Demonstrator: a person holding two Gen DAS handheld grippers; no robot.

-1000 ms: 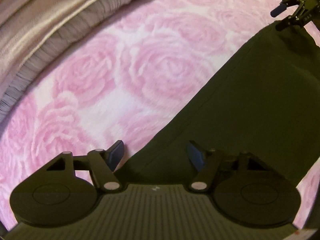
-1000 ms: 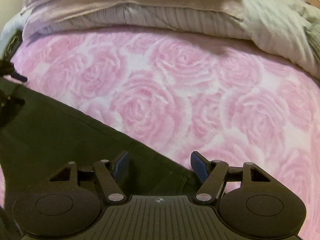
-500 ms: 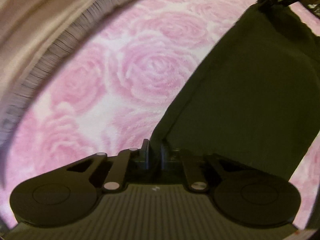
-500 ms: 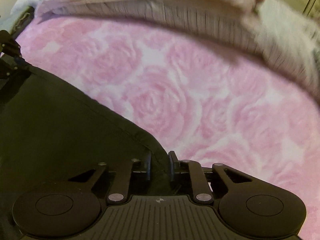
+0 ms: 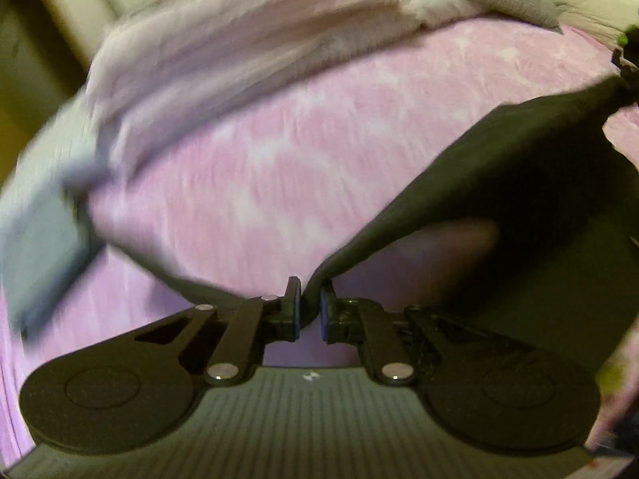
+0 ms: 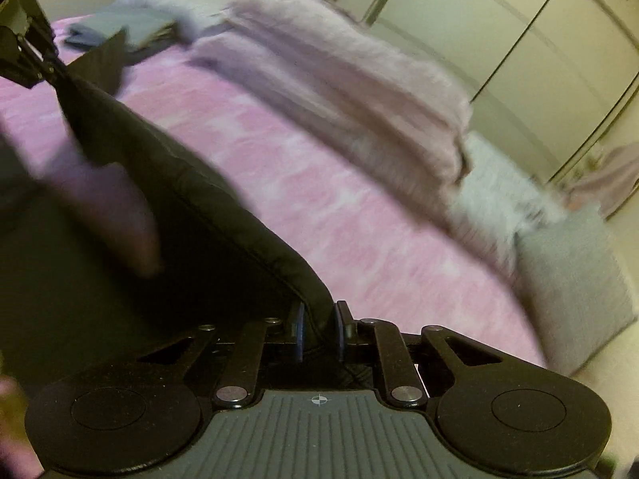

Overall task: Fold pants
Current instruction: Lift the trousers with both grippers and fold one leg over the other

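The dark pants (image 5: 519, 183) hang lifted above the pink rose-patterned bed cover (image 5: 279, 167), stretched between both grippers. My left gripper (image 5: 308, 307) is shut on one corner of the cloth. My right gripper (image 6: 318, 331) is shut on the other corner, where a stitched hem of the pants (image 6: 191, 183) runs into its fingers. Each wrist view shows the other gripper far off: the right one (image 5: 627, 68) at the upper right edge, the left one (image 6: 32, 56) at the upper left. The lower part of the pants droops out of sight.
A pile of mauve and grey bedding (image 5: 239, 40) lies along the far side of the bed. A grey pillow (image 6: 571, 283) sits at the right edge, and grey folded cloth (image 6: 120, 28) at the far left. Pale wardrobe doors (image 6: 499, 28) stand behind.
Both grippers closed on the pants' edge, then lifted it off the bed. The cloth now hangs taut between them and the views have tilted up toward the bedding and wardrobe.
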